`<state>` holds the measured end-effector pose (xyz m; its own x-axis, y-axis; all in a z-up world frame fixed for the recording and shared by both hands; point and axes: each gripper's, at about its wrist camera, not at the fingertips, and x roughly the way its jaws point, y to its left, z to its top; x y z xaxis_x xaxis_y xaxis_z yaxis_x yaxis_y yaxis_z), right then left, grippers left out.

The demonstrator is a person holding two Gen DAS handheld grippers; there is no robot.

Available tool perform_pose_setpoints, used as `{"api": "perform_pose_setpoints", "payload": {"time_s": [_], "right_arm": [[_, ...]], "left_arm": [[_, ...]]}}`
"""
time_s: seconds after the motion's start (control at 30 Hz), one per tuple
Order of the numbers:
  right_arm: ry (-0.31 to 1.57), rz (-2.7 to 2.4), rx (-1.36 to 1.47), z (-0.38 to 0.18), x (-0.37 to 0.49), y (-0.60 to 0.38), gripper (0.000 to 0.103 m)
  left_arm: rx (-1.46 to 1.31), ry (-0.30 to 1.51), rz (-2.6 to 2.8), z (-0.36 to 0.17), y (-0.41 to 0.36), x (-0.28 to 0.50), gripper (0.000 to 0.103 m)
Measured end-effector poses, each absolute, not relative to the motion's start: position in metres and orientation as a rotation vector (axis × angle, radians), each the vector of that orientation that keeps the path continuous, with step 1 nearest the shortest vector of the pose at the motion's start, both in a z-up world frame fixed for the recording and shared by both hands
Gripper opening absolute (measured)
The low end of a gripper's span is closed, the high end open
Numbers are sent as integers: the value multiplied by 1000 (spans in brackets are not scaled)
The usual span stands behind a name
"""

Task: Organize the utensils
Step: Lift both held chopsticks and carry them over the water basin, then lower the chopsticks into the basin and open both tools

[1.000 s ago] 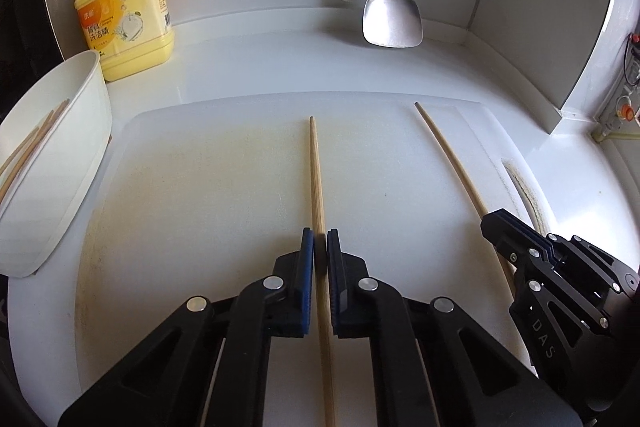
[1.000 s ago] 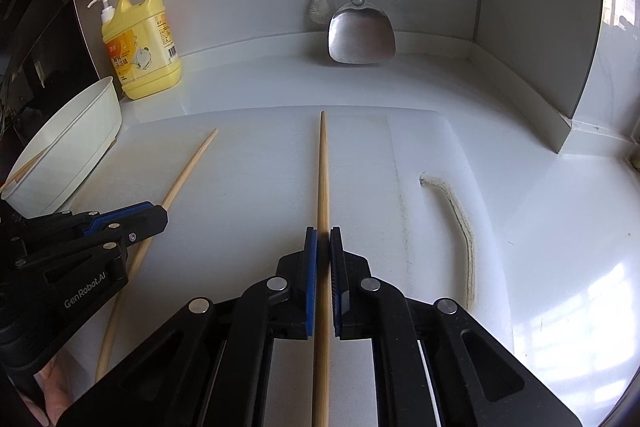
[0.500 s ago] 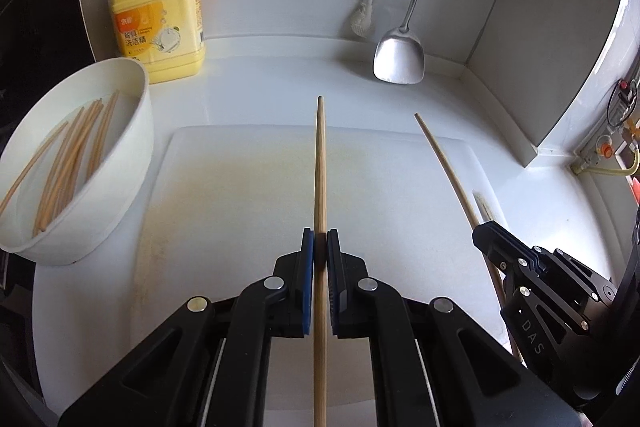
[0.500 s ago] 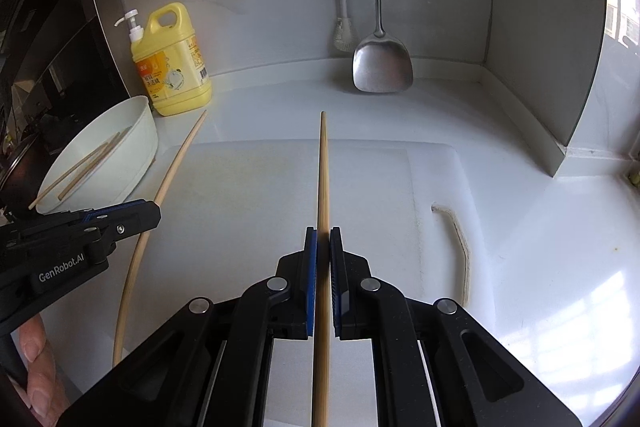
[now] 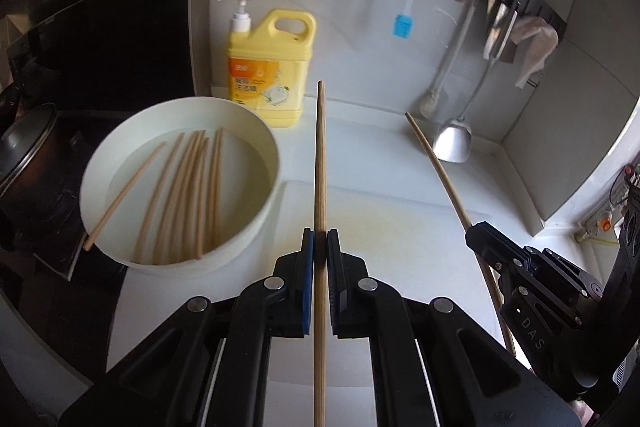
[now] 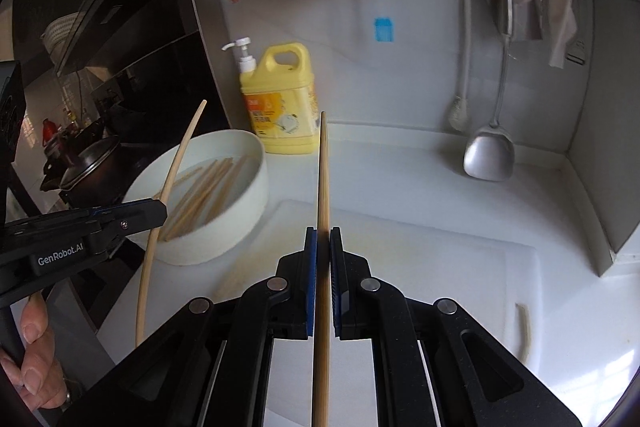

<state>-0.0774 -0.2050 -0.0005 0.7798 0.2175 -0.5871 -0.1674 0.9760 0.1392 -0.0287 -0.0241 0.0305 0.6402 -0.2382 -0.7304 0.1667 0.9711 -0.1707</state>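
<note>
I'm over a white counter (image 5: 360,139) with a white board (image 5: 400,227) on it. The white bowl (image 5: 256,227) sits at the board's left edge, just in front of the yellow soap jug (image 5: 268,75), and it already holds a loose bundle of chopsticks lying roughly parallel.

The bowl lies forward and left of both grippers, and that's what the next move turns on. My left gripper (image 5: 320,247) is the nearer one: the bowl rim is just beside its fingers in the left view. My right gripper (image 6: 323,247) sits further right, with the left one between it and the bowl.

Left gripper is clamped tight on a chopstick (image 5: 321,163), its long axis running straight out along the fingers, tip pointing up toward the jug, clear of the board. The right gripper is likewise closed hard on its own chopstick (image 6: 323,179), again in line with the fingers and lifted off the board.

Both sticks run roughly parallel to each other and to the ones in the bowl. My guess is I swing left first and drop into the bowl.
</note>
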Motion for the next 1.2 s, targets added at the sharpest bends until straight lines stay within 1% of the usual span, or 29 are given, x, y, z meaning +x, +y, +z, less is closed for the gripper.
{"api": "perform_pose_setpoints", "payload": {"time_s": [0.3, 0.57, 0.73, 0.83, 1.2], "right_arm": [[652, 296, 102, 10, -11, -103, 6], [713, 239, 191, -4, 41, -45, 6], [784, 235, 253, -22, 63, -29, 6], [820, 245, 235, -30, 74, -21, 6], [928, 270, 219, -60, 108, -12, 6]], "left_arm": [[-85, 828, -203, 45, 70, 24, 7], [-56, 886, -245, 24, 143, 84, 7], [-65, 950, -263, 1, 159, 110, 7], [-82, 975, -267, -11, 161, 118, 7], [-92, 1048, -205, -46, 150, 150, 7]]}}
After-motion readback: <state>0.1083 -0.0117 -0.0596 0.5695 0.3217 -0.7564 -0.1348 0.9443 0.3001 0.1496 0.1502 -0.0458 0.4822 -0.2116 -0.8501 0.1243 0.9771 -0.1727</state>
